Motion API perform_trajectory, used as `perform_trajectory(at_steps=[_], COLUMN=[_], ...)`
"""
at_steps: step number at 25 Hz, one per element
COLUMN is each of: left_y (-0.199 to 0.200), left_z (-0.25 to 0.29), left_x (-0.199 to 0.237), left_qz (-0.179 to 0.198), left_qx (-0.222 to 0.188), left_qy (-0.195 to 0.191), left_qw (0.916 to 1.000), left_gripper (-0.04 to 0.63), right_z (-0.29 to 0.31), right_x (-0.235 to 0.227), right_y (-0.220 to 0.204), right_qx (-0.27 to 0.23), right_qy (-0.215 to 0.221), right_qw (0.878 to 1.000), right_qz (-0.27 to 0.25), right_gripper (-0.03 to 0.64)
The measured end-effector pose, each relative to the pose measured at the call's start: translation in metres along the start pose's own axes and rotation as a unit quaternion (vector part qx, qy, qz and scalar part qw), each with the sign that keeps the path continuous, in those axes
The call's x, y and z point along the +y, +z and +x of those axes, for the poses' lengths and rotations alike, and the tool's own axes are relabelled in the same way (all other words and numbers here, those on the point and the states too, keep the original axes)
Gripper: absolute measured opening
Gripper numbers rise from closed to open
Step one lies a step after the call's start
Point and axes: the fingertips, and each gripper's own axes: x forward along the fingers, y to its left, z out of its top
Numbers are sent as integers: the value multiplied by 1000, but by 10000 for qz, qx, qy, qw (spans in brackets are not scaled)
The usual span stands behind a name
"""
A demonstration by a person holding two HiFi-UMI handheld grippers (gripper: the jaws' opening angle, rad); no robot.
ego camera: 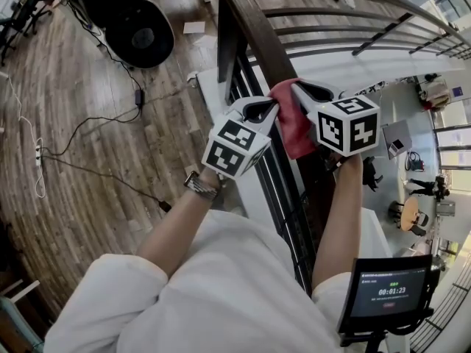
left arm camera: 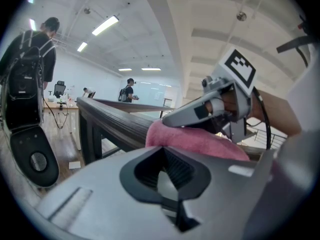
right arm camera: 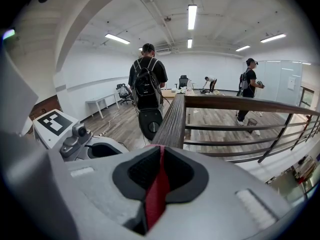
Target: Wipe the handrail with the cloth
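Person's white sleeves (ego camera: 221,285), nearest; a timer screen (ego camera: 386,293) at lower right. Left gripper (ego camera: 271,106): jaws together, nothing between them, tip at the cloth's edge. Right gripper (ego camera: 297,88): clamped on a fold of the red cloth (ego camera: 293,127), which drapes over the top of the dark wooden handrail (ego camera: 254,28), between both grippers. Cloth: probably light, soft and limp, apt to bunch or slip; best pinched at a thick fold atop the rail. Beyond: the rail runs on above the plank floor (ego camera: 88,123).
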Motion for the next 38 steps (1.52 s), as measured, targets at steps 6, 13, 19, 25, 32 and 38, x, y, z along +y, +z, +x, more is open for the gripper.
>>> perform_trajectory(at_steps=[6, 13, 19, 25, 32, 38], left_y=[2, 24, 20, 16, 19, 28], left_z=[-2, -16, -14, -9, -16, -19], left_x=[2, 6, -15, -29, -33, -36], left_qz=[61, 87, 105, 129, 80, 131], left_qx=[-27, -368, -205, -180, -361, -406], left_qy=[89, 272, -74, -236, -483, -721], left_qw=[9999, 9989, 9997, 9995, 9981, 9965], left_gripper=[6, 6, 6, 6, 6, 8], right_z=[-1, -11, -14, -5, -7, -14], right_x=[-1, 1, 7, 10, 8, 9], right_y=[1, 11, 28, 14, 9, 14], right_qx=[-152, -75, -192, -48, -159, -128], right_qy=[-117, -96, -44, 11, -336, -398], right_qw=[9998, 9996, 9990, 9996, 9990, 9988], right_qz=[-79, -268, -391, -268, -261, -265], right_gripper=[28, 28, 11, 11, 6, 5])
